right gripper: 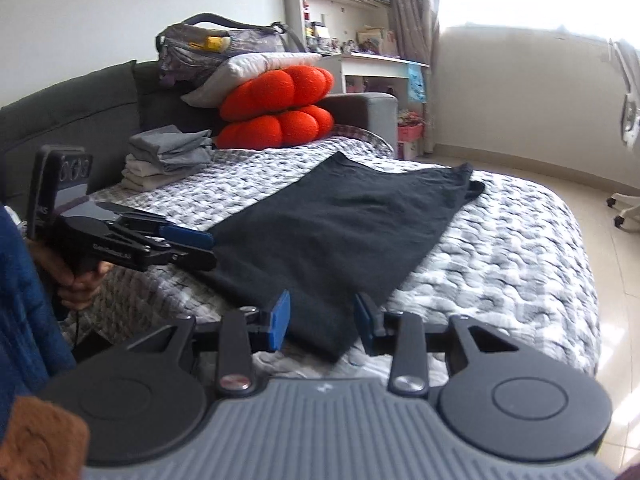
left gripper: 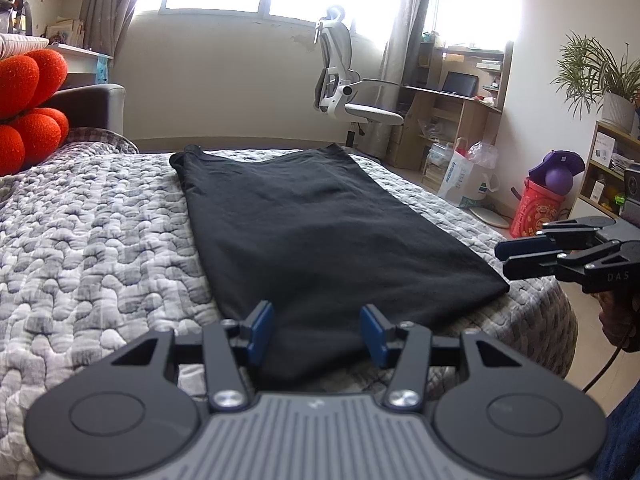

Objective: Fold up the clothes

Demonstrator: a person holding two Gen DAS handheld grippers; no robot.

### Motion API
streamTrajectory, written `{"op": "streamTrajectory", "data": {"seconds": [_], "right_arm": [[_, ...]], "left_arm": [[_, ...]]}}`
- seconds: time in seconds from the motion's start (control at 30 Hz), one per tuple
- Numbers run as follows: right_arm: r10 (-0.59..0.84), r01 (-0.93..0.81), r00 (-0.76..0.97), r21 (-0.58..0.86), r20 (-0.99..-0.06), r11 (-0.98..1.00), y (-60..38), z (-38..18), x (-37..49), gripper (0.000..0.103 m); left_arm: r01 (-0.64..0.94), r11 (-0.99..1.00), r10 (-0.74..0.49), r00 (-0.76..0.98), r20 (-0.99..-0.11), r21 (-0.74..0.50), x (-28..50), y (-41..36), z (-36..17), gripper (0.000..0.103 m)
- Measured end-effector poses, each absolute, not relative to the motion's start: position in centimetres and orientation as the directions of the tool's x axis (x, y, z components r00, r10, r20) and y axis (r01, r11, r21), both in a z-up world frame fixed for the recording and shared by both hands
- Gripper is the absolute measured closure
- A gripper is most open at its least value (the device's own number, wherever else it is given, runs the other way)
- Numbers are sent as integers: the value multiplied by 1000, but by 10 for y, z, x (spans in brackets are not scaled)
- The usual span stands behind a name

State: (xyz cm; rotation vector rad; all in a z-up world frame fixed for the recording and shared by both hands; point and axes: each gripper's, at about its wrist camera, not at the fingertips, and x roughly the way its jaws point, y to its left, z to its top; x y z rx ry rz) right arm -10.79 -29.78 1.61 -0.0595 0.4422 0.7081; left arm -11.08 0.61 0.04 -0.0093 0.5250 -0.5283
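A black garment [left gripper: 320,236] lies flat on the quilted bed [left gripper: 100,232], folded lengthwise into a long strip. It also shows in the right wrist view [right gripper: 336,232]. My left gripper [left gripper: 318,332] is open and empty, just above the garment's near left corner. My right gripper [right gripper: 322,320] is open and empty over the near right corner. The right gripper also shows in the left wrist view [left gripper: 508,258], beside the garment's right corner, jaws apart. The left gripper shows in the right wrist view [right gripper: 200,248], at the garment's left edge.
A stack of folded grey clothes [right gripper: 168,158] sits on the bed near the sofa. Orange cushions [right gripper: 280,108] and a bag [right gripper: 212,52] rest at the bed's head. An office chair [left gripper: 344,76], a desk [left gripper: 448,120], bags [left gripper: 468,172] and a red bucket [left gripper: 536,208] stand beyond the bed.
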Motion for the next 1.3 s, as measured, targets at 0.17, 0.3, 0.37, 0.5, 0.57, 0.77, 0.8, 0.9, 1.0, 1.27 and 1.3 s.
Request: {"op": "streamTrajectory", "data": {"seconds": [0.17, 0.3, 0.37, 0.5, 0.57, 0.77, 0.8, 0.9, 1.0, 1.27, 1.3], "right_arm": [[688, -749, 559, 75, -462, 659, -266, 8, -95, 62], [671, -752, 569, 30, -474, 659, -253, 1, -93, 62], [654, -738, 592, 9, -471, 674, -253, 1, -93, 68], [650, -733, 598, 8, -470, 681, -258, 0, -96, 68], [644, -733, 600, -5, -474, 680, -259, 0, -98, 68], [642, -727, 617, -16, -456, 687, -268, -5, -101, 68], [641, -724, 623, -19, -449, 690, -270, -6, -103, 68], [626, -717, 645, -64, -439, 694, -267, -9, -108, 69], [614, -711, 655, -86, -441, 697, -263, -8, -109, 71], [628, -691, 653, 6, -423, 723, -272, 3, -96, 96], [633, -690, 653, 18, -415, 724, -273, 4, -95, 96]], "left_arm": [[482, 865, -486, 731, -480, -141, -109, 7, 1, 52], [490, 861, -490, 725, -484, -138, -110, 7, 2, 52], [497, 858, -492, 722, -486, -129, -111, 8, 2, 52], [509, 852, -498, 719, -485, -122, -115, 11, 1, 52], [509, 852, -499, 719, -484, -123, -115, 12, 1, 52], [510, 850, -504, 718, -480, -128, -115, 13, 0, 52], [513, 849, -505, 717, -480, -126, -114, 13, 0, 52], [520, 846, -505, 714, -485, -117, -114, 12, 1, 52], [526, 842, -511, 703, -494, -122, -112, 12, 3, 51], [584, 804, -543, 648, -534, -110, -110, 12, 20, 47], [595, 798, -546, 645, -534, -97, -111, 10, 21, 47]]}}
